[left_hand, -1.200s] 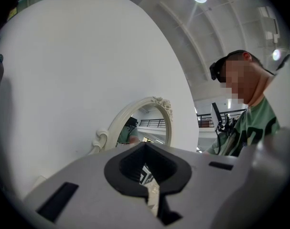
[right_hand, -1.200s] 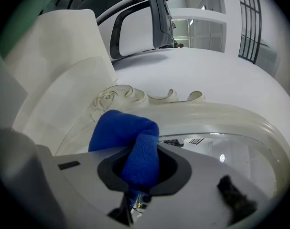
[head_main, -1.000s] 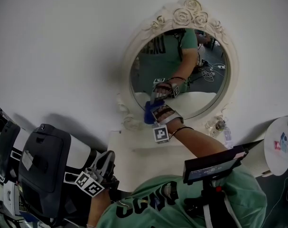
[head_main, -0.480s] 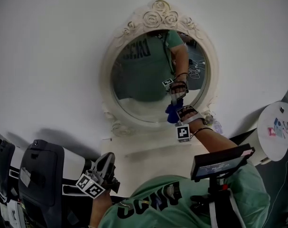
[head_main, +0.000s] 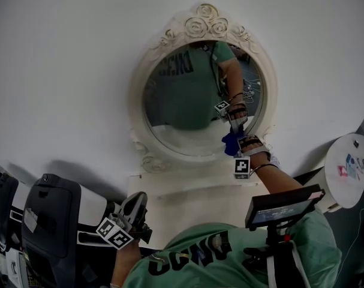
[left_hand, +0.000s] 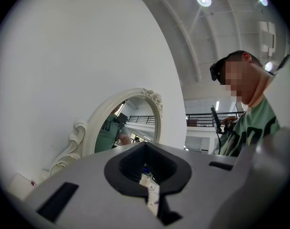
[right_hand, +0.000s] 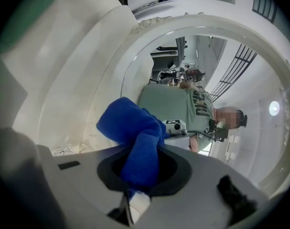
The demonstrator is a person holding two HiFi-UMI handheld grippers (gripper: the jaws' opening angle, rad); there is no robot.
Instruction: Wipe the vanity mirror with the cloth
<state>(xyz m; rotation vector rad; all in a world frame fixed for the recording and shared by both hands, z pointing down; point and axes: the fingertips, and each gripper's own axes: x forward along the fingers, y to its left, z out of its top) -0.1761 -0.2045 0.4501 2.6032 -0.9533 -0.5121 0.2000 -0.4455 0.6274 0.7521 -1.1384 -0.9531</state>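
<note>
You are working in a staged vanity corner inside a big hall or lab, not a home. The ornate vanity mirror (head_main: 182, 104) hangs on a plain white wall (head_main: 62, 71) above a small white counter (head_main: 193, 192), with a round white side table (head_main: 348, 171) off its right edge. The left gripper view shows a high arched ceiling with round lights (left_hand: 204, 0) and a mezzanine railing (left_hand: 202, 119). Loose cables (head_main: 252, 92) show on the floor in the mirror's reflection, and bulky black equipment (head_main: 47, 221) stands to the counter's left.
</note>
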